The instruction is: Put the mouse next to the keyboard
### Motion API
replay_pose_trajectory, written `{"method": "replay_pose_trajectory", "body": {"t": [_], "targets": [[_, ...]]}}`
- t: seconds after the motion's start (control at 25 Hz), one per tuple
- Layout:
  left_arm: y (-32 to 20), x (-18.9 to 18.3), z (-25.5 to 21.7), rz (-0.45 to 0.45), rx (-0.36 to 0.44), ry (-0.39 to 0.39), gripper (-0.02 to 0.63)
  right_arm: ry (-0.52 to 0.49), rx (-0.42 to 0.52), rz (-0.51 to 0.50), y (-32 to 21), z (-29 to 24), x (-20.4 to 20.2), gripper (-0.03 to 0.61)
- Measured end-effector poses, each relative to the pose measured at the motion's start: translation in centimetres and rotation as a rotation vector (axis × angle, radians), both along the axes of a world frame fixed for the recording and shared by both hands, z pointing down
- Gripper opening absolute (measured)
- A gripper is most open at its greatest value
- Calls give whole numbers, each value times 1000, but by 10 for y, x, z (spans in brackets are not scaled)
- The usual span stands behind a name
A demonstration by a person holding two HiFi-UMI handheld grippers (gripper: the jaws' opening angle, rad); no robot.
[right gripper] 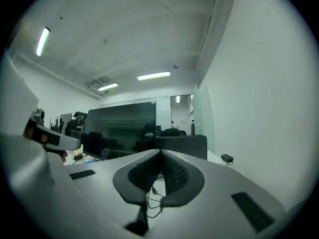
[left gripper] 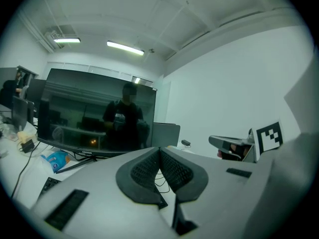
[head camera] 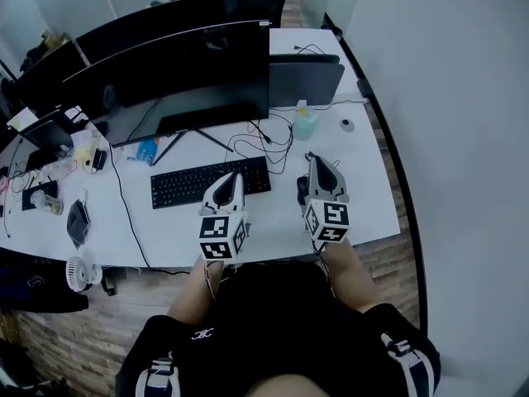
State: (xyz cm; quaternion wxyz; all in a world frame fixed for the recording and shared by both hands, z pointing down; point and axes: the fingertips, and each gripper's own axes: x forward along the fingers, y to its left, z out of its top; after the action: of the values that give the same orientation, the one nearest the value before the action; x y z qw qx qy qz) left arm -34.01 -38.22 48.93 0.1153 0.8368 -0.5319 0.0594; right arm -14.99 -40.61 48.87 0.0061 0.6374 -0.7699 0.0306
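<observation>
One keyboard (head camera: 211, 182), monitor (head camera: 178, 81), logo (left gripper: 87, 153) too blurred

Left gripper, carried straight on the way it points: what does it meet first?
Probably the monitor, near its right edge, after passing over the keyboard; depth is hard to judge.

Left gripper (left gripper: 160, 150) jaws pressed together with nothing between them, wide dark monitor (left gripper: 97, 114) stood beyond on a white desk (left gripper: 32, 169), person's reflection showed in its screen, blue packet (left gripper: 54, 159) lay under its left end, right gripper (left gripper: 219, 142) hung at the right, marker cube (left gripper: 269, 136) facing the camera.
</observation>
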Motion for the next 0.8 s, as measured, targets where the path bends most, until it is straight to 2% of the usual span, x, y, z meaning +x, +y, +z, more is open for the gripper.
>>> {"method": "replay_pose_trajectory", "body": {"t": [0.16,0.28,0.8], "targets": [[-3,8,-7,15,12,-2,12,27,65,35,13,-29,5,14],[-4,13,-12,27,25,-2,12,47,49,46,19,-28,6,14],[-2,13,-14,44,32,-10,12,0,37,42,28,-30,3,14]]}}
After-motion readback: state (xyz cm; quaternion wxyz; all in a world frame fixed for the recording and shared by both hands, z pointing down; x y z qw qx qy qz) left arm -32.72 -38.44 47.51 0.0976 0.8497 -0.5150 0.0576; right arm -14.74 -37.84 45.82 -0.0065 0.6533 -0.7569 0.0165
